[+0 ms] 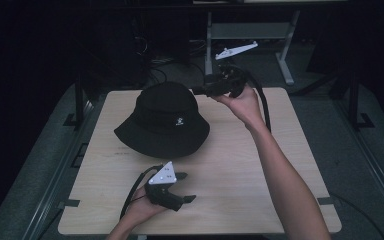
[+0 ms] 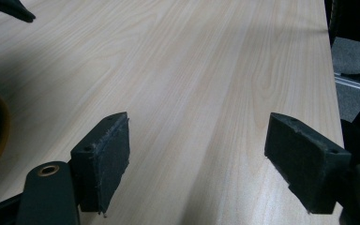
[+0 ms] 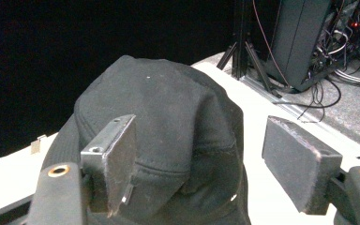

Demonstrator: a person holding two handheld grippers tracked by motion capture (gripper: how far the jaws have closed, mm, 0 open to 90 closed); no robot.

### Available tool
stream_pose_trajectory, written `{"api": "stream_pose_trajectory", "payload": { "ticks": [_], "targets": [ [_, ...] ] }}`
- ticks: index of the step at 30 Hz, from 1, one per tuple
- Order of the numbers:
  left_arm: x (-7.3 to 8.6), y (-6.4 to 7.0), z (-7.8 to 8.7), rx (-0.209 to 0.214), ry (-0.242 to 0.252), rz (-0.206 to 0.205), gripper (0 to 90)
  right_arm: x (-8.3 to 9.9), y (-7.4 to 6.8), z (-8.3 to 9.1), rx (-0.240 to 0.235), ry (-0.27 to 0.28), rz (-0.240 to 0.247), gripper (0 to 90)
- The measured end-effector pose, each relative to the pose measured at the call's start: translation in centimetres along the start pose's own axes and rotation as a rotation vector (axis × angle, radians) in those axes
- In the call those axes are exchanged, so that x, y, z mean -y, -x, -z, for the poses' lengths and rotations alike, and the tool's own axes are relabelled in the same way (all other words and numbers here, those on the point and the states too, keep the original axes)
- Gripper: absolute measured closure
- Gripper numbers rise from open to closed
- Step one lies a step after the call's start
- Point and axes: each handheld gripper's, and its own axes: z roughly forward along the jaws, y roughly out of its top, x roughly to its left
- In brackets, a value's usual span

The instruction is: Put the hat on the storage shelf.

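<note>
A black bucket hat with a small white logo rests brim-down on the light wooden table, left of centre toward the back. My right gripper is held at the hat's far right side, pointing left at its crown, jaws open. In the right gripper view the hat sits just ahead of the open right gripper, with nothing between the pads. My left gripper hovers near the front edge, open, pointing right. In the left gripper view the left gripper has only bare tabletop ahead of it.
Beyond the table's far edge stand a metal desk frame and cables on the grey floor. In the right gripper view, a dark equipment case with tangled cables sits on the floor beyond the table edge. Bare wood lies to the right of the hat.
</note>
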Motion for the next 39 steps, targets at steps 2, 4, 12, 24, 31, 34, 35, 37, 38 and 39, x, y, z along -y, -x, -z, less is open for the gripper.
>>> {"api": "stream_pose_trajectory", "payload": {
  "ticks": [2, 4, 12, 24, 31, 34, 35, 37, 38, 39],
  "targets": [
    [0.0, 0.0, 0.0, 0.0, -0.001, 0.0, 21.9, 0.2, 0.0, 0.3, 0.012, 0.003, 0.004, 24.8],
    [0.0, 0.0, 0.0, -0.001, 0.0, 0.0, 21.8, 0.4, 0.2, 0.5, 0.01, 0.005, 0.003, 24.3],
    [0.1, -0.1, 0.0, 0.0, -0.002, 0.004, 21.7, 1.4, 0.6, 1.2, 0.016, -0.008, -0.011, 23.2],
    [0.1, -0.1, 0.0, 0.0, -0.006, 0.001, 21.1, 3.2, 1.2, 2.3, 0.027, -0.014, -0.033, 23.1],
    [0.1, -0.1, -0.1, -0.002, -0.004, -0.001, 21.1, 4.4, 1.7, 3.3, 0.038, -0.014, -0.047, 23.1],
    [0.1, 0.0, -0.2, -0.001, -0.002, 0.003, 21.0, 4.9, 1.9, 3.8, 0.041, -0.014, -0.059, 23.1],
    [0.1, 0.0, -0.2, 0.0, -0.004, 0.001, 21.0, 5.1, 2.0, 3.9, 0.041, -0.013, -0.061, 23.1],
    [0.1, 0.0, -0.2, 0.0, -0.005, 0.004, 20.9, 5.4, 2.1, 4.1, 0.044, -0.01, -0.064, 23.1],
    [0.1, 0.0, -0.2, 0.001, -0.005, 0.005, 20.9, 5.5, 2.2, 4.2, 0.04, -0.015, -0.068, 23.1],
    [0.1, 0.0, -0.2, 0.001, -0.005, 0.005, 20.9, 5.7, 2.2, 4.3, 0.044, -0.013, -0.066, 23.1]
  ]
}}
